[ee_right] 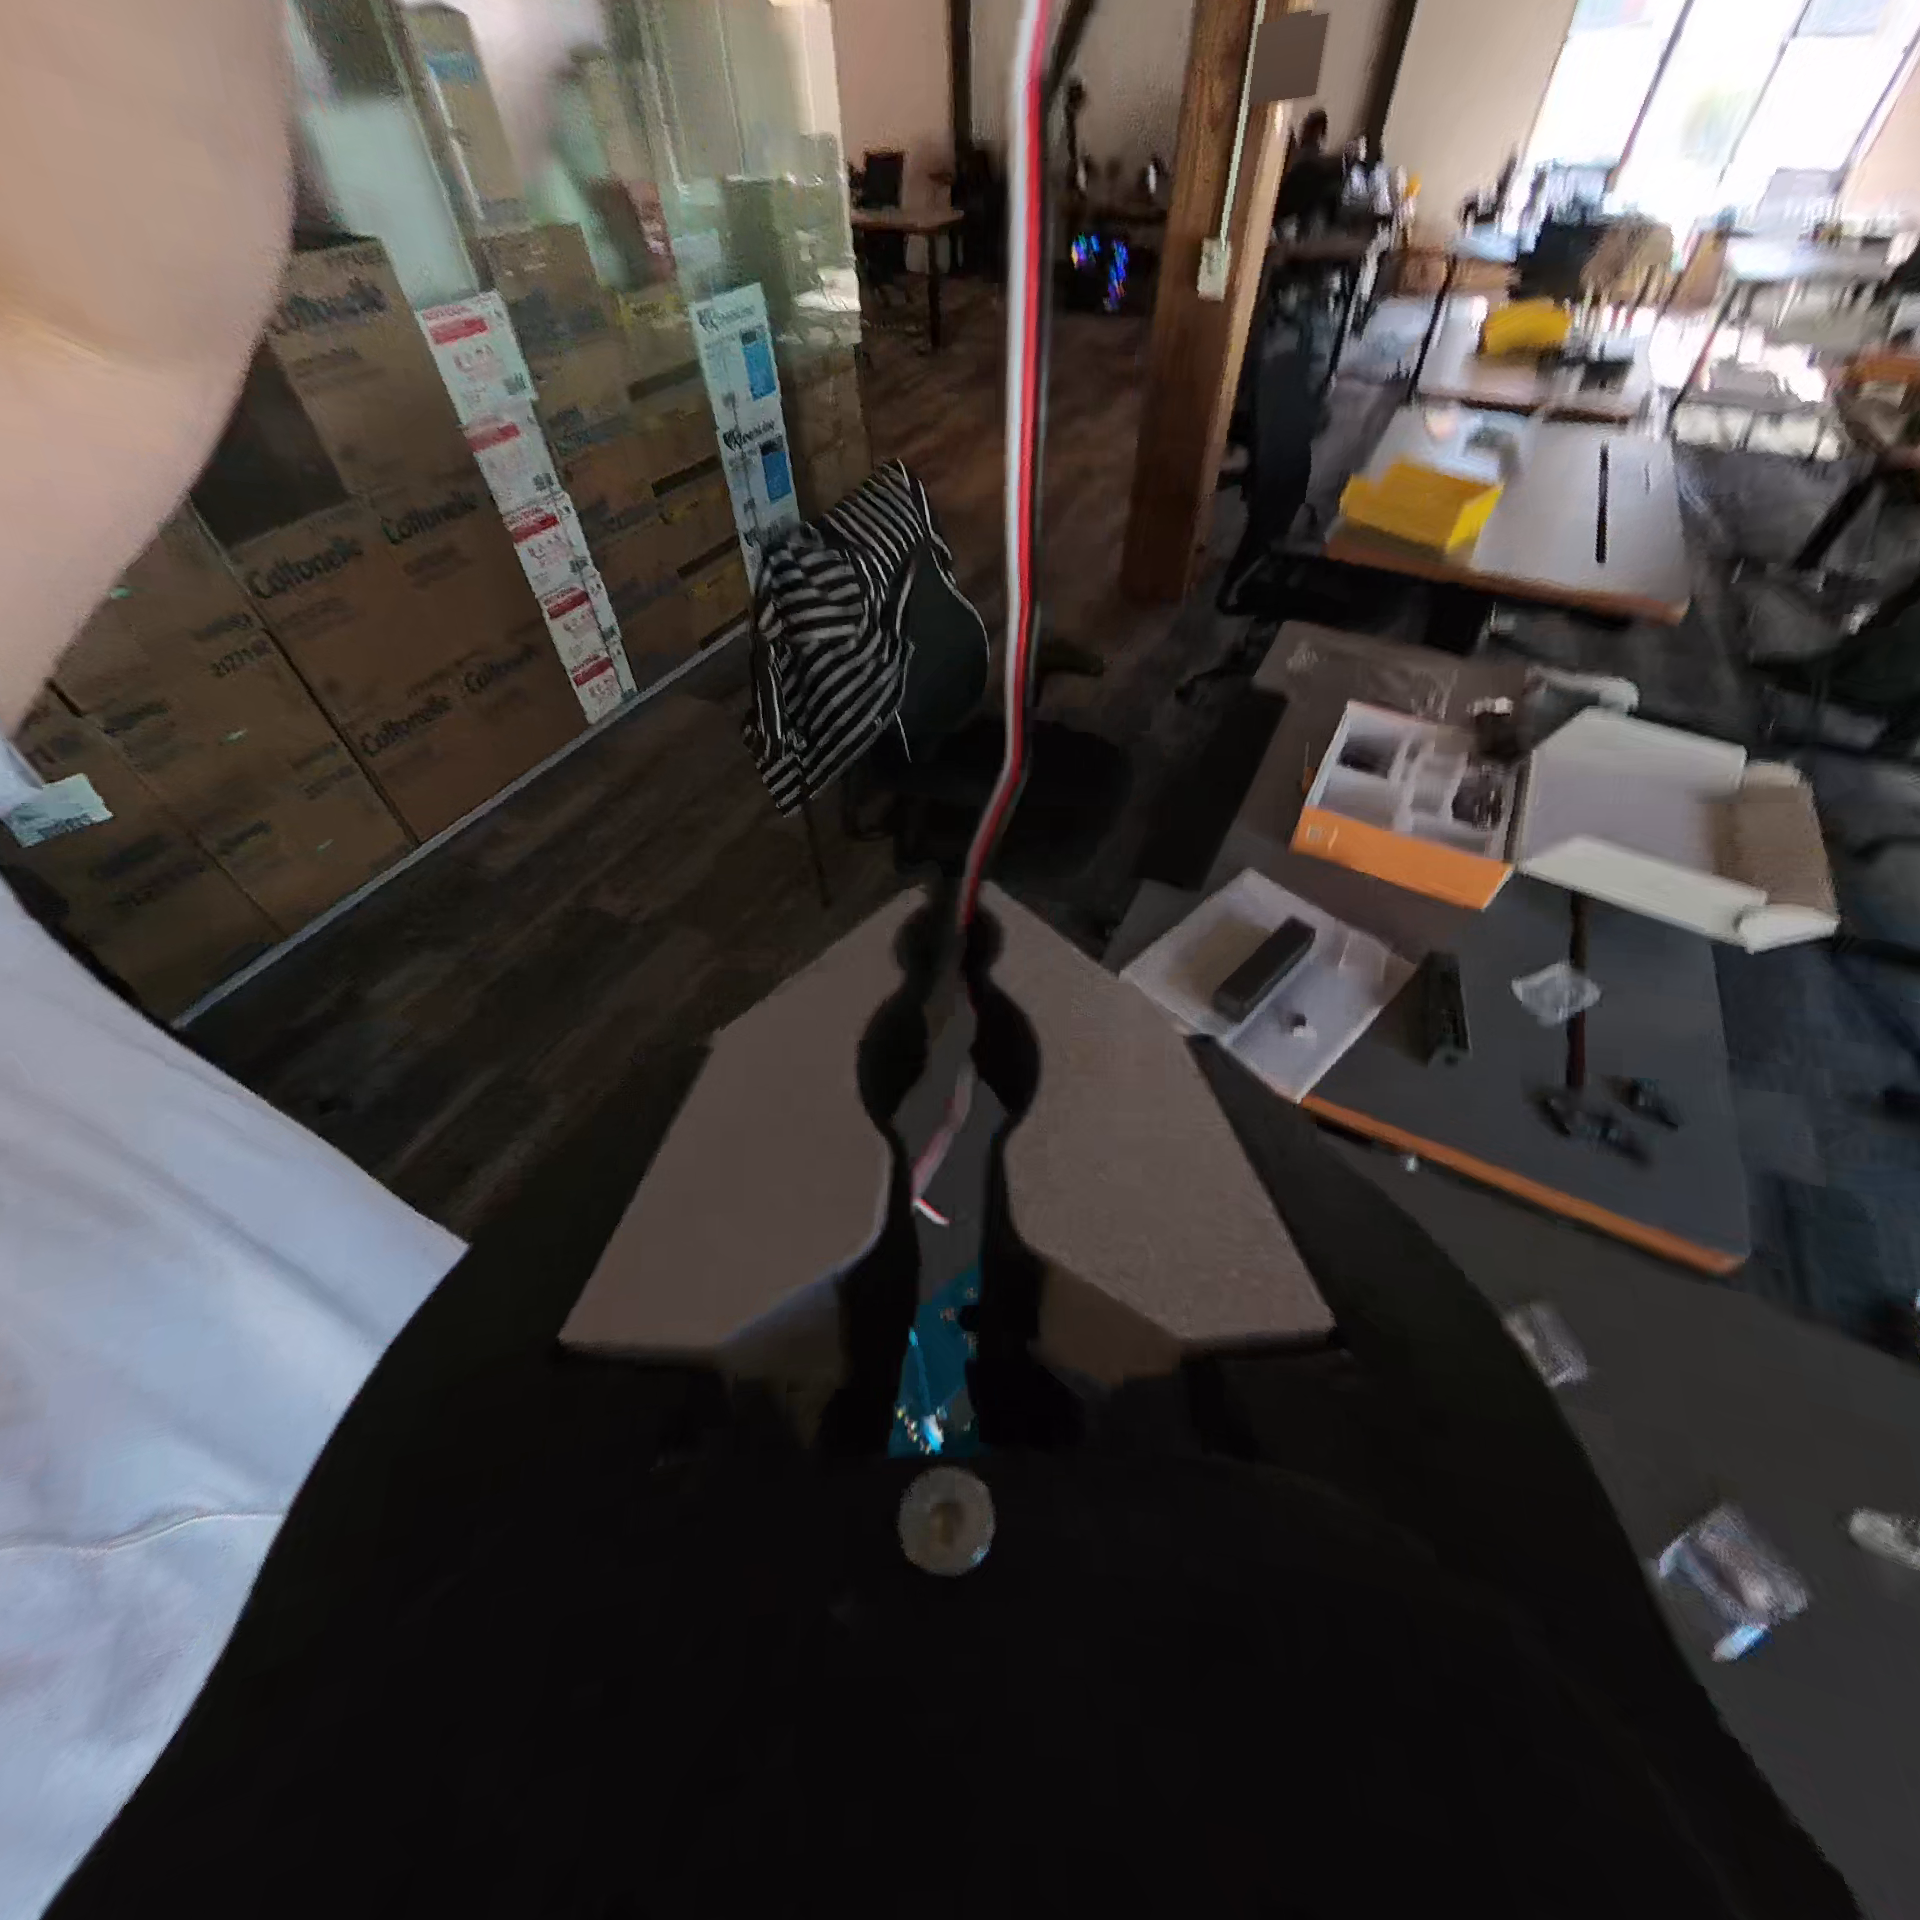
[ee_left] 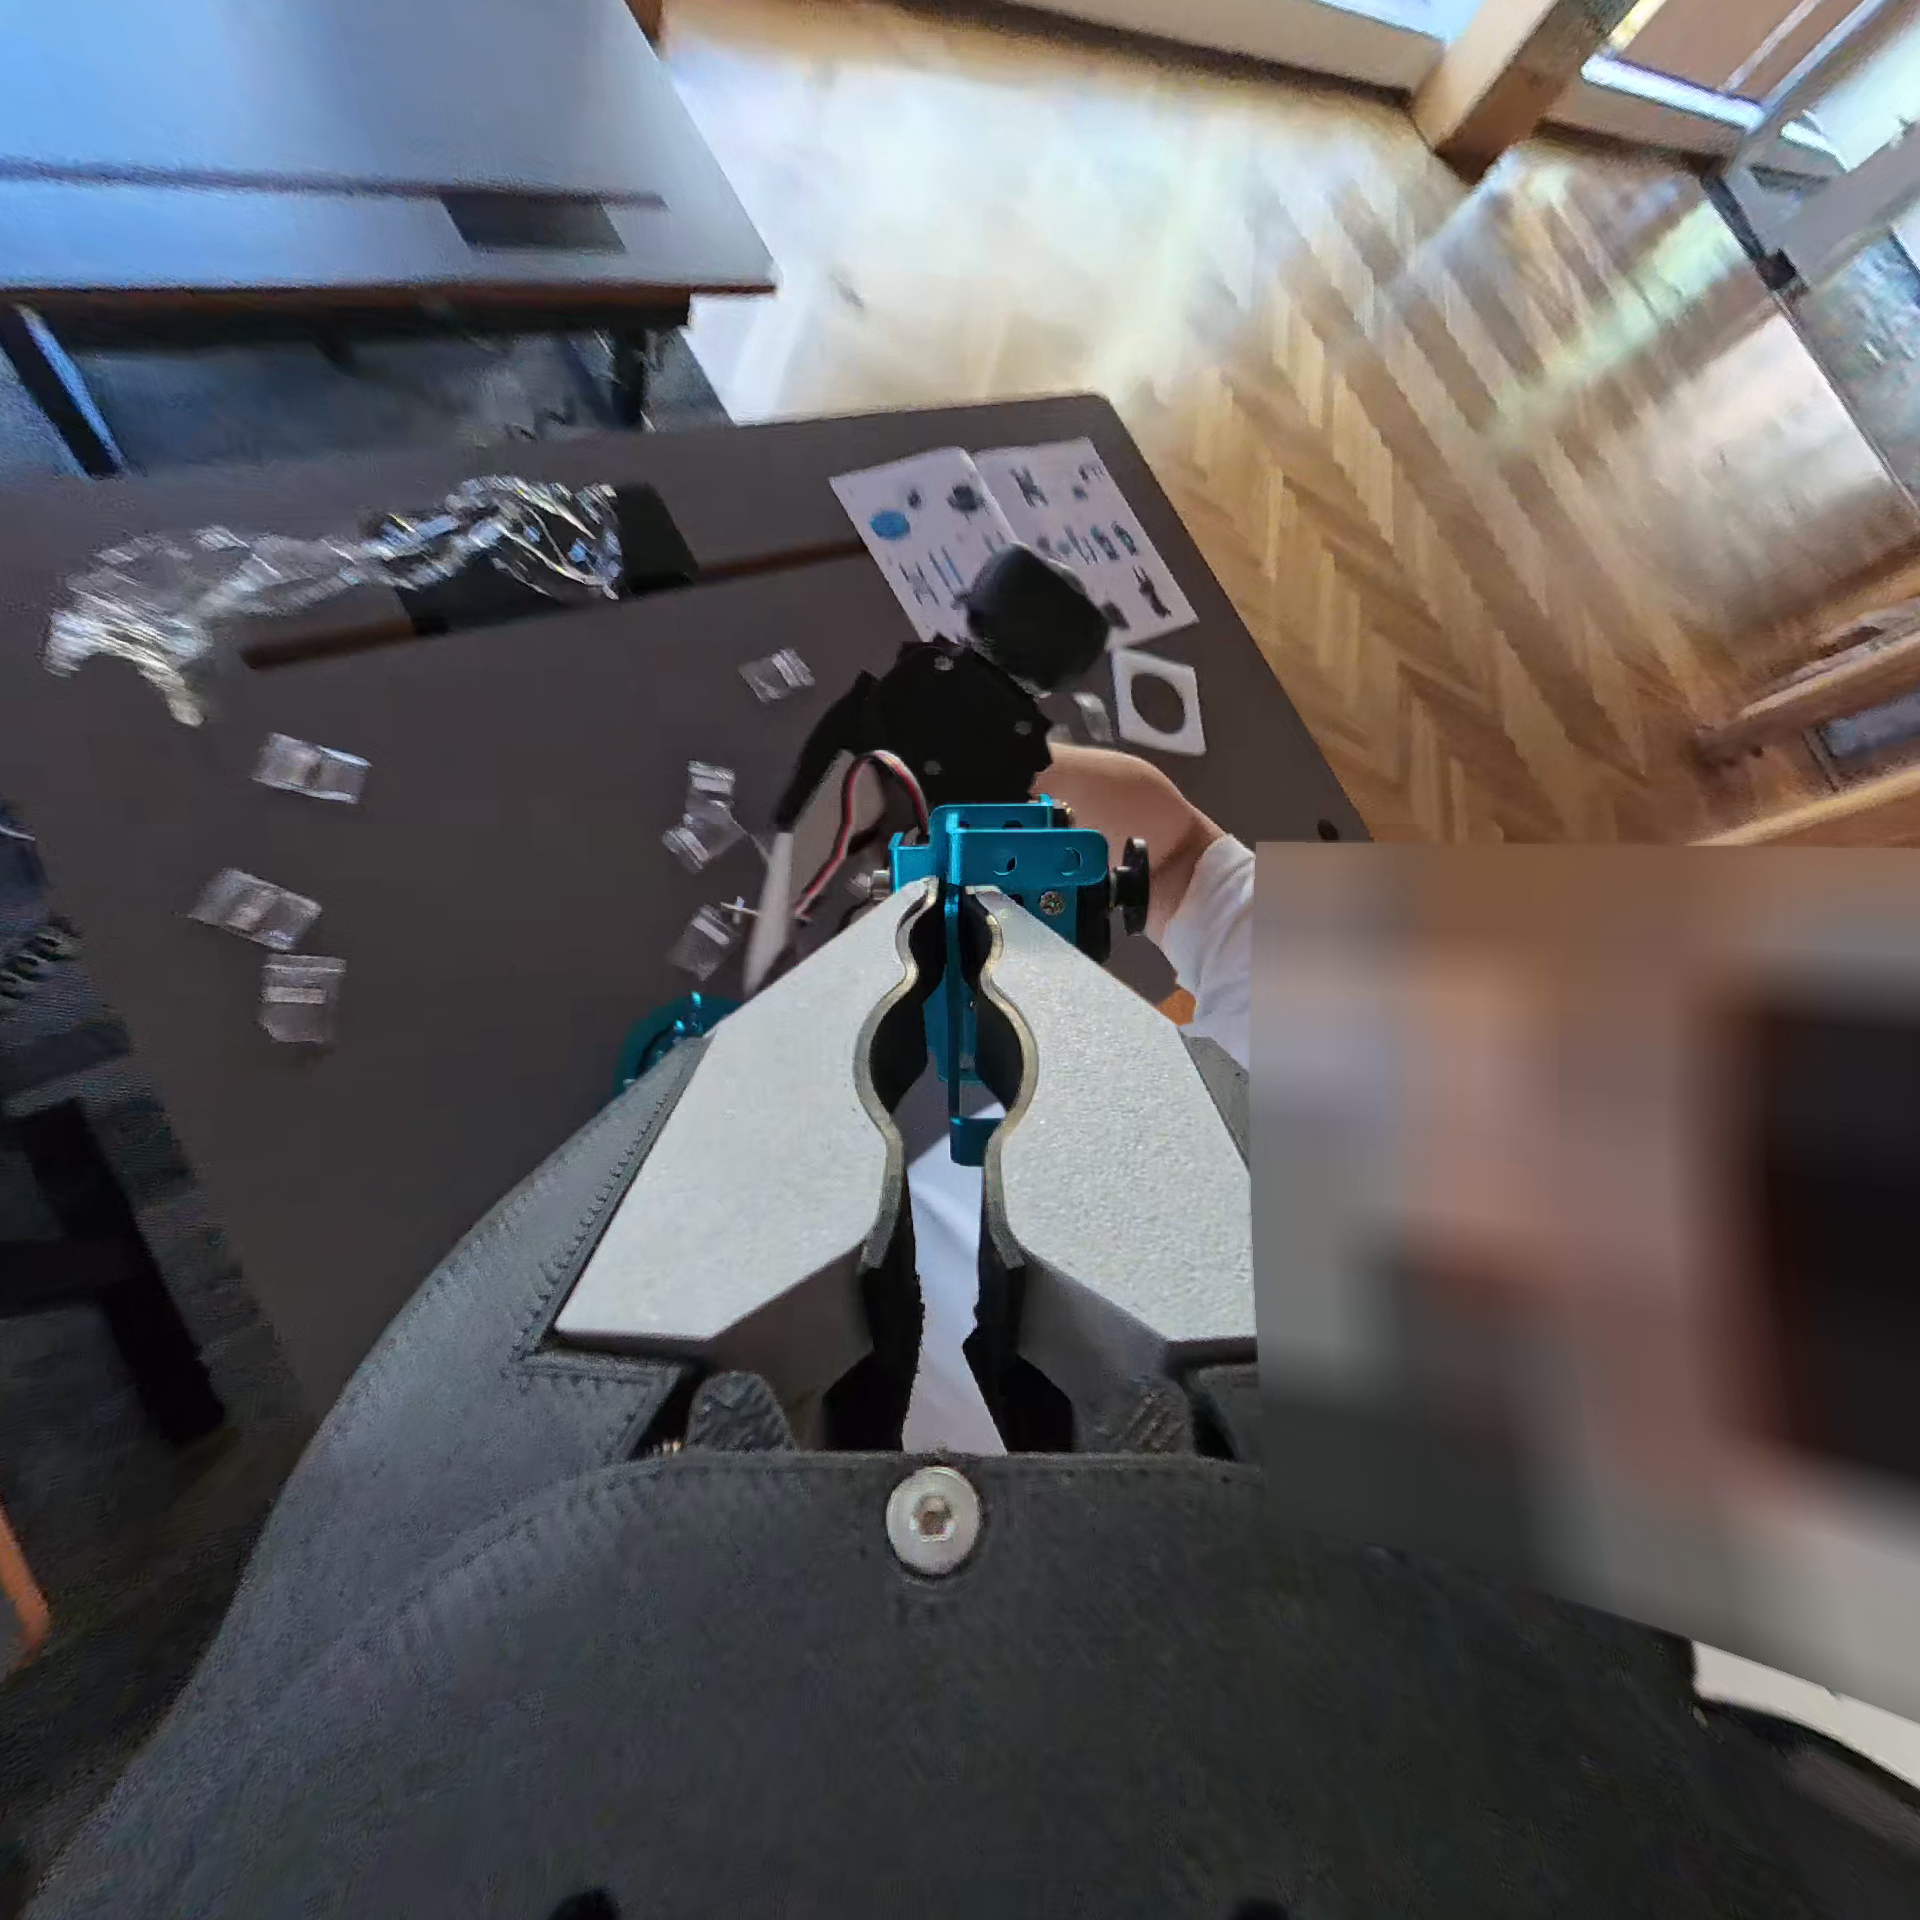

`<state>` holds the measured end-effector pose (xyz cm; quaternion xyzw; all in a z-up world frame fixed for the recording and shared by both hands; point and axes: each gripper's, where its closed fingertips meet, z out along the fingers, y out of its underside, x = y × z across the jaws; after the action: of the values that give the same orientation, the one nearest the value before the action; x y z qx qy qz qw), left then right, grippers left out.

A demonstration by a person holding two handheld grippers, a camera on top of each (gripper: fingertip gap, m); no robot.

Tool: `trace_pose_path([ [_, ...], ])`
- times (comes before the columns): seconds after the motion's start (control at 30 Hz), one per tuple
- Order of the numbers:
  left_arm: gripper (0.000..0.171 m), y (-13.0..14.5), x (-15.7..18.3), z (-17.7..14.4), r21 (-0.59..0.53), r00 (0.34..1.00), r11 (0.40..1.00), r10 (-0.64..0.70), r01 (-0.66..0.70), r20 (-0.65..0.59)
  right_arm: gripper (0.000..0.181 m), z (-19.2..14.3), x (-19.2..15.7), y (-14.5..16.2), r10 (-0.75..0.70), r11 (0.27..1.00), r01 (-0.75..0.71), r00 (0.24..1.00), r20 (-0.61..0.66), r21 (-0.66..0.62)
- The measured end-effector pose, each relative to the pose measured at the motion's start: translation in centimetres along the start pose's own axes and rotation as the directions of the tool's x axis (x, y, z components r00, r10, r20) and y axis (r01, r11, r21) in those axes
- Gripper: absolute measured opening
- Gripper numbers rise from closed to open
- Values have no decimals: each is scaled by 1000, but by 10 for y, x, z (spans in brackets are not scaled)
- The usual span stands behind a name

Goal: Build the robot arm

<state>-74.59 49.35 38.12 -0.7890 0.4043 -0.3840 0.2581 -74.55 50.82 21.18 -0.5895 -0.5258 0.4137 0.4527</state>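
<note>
Dark grey table (ee_left: 499, 1039) below, tilted across the left wrist view, strewn with small clear plastic bags (ee_left: 310, 767) toward its left side; crumpled clear wrapping (ee_left: 312, 582) near the far edge, an open instruction sheet (ee_left: 1013, 535) at the far right corner, a white square ring (ee_left: 1158, 698) just beside it. Held up above all that: blue metal bracket assembly (ee_left: 997, 883), clamped at the tips of the left gripper (ee_left: 951, 899), jaws closed down to a sliver on a thin blue plate. Beyond it, the other gripper's black body (ee_left: 956, 717). Right gripper (ee_right: 961, 914) pinched nearly shut on a red, white and black servo cable (ee_right: 1023, 468) running taut upward; blue metal glimpsed low between its fingers (ee_right: 790, 1143). Judgement call: firm on the bracket, gentle on the cable, pulling along its length, no sideways yank at the connector.
</note>
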Motion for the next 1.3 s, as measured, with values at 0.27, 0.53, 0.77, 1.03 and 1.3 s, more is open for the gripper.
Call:
trace_pose_path([
  [0.27, 1, -59, 31, -57, 112, 997, 991, 60, -66, 55, 0, -85, 107, -121, -329, 940, 332, 825, -459, -77],
  [0.53, 1, 38, -23, 67, -114, 998, 993, -39, 34, -46, 0, -75, 147, 22, -323, 933, 246, 895, -309, -264],
  [0.77, 0, 141, -89, 154, -263, 986, 956, -154, 130, -71, 14, -37, 129, 211, -179, 873, 88, 973, -149, -479],
  [1.03, 1, 154, -106, 165, -287, 997, 956, -55, 67, 50, 57, -33, 83, 224, -67, 933, 29, 993, -93, -359],
  [1.3, 1, 158, -107, 171, -300, 983, 952, -8, 64, 185, 61, -24, 15, 144, -248, 962, 242, 968, -37, -129],
])
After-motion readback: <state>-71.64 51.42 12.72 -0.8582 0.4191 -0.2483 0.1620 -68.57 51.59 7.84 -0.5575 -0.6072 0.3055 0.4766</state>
